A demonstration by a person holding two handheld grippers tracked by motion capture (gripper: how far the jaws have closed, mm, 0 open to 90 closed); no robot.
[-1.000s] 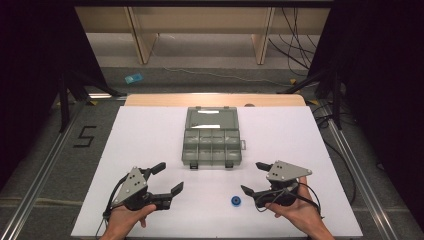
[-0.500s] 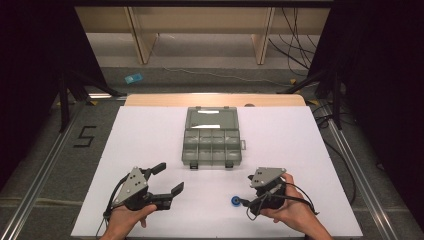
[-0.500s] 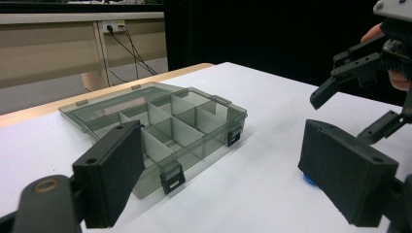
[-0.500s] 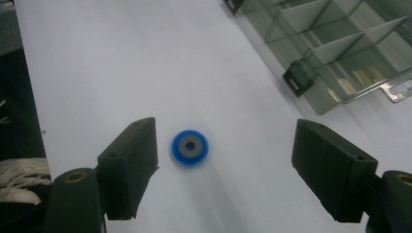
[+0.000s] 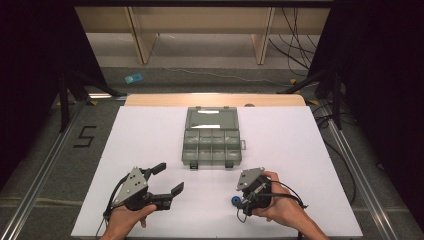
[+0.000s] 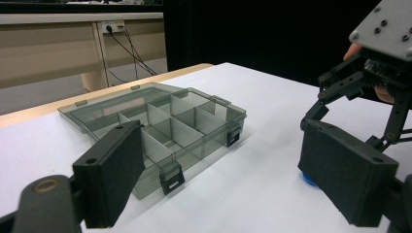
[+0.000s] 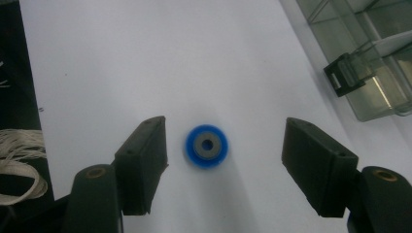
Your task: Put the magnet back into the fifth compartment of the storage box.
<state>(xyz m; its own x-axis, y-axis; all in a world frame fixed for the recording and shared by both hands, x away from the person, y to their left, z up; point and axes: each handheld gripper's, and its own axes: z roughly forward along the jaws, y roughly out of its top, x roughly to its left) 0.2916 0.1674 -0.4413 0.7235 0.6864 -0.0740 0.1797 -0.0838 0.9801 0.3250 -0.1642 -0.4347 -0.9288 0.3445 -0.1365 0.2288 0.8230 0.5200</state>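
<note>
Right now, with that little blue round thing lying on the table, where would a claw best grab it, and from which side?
Probably by its outer rim, from straight above. The blue wheel lies flat, its hole facing up, so only its round edge offers opposing sides. The right claw already straddles it, pads not yet touching; its jaws have just been closing.

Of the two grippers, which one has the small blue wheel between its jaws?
The right gripper: the blue wheel lies on the table between its jaws, untouched. The left gripper has nothing between its open jaws.
</note>
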